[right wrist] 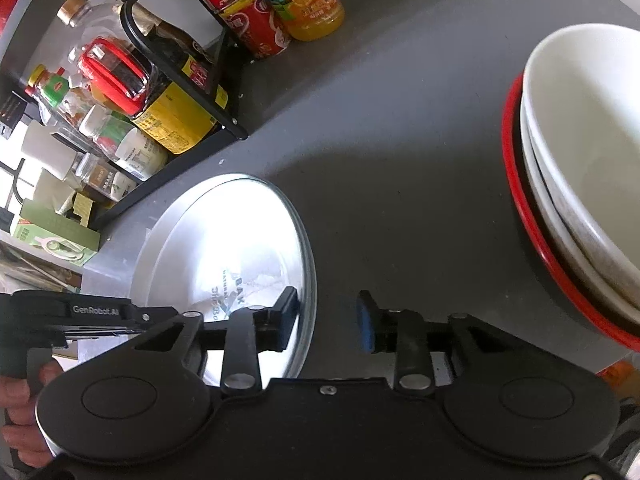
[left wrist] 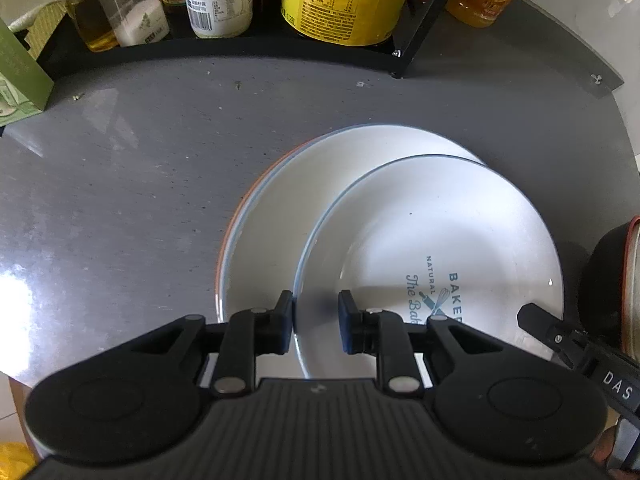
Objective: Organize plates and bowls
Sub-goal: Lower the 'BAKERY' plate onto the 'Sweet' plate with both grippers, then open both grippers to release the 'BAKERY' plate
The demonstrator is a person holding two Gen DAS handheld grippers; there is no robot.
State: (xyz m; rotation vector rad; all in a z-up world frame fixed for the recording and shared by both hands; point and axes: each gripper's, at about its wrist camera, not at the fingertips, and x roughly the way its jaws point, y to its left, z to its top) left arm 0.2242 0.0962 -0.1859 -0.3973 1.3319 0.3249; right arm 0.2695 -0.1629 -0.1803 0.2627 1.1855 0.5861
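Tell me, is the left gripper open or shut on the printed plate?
Open. The left gripper straddles the printed plate rim, a gap showing between the pads.

My left wrist camera looks down close over the printed plate [left wrist: 432, 264] toward the far condiment rack [left wrist: 280, 46], while my right one views that same plate [right wrist: 240, 256] and rack [right wrist: 168, 160] from the right.

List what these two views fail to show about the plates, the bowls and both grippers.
- Printed plate: lettering partly covered by the left gripper in the left wrist view; glare washes it out in the right wrist view.
- Lower plates: count unclear, only rims show.
- Stacked bowls: cut off by the right edge of the right wrist view.
- Left gripper's grip: contact with the rim unclear.
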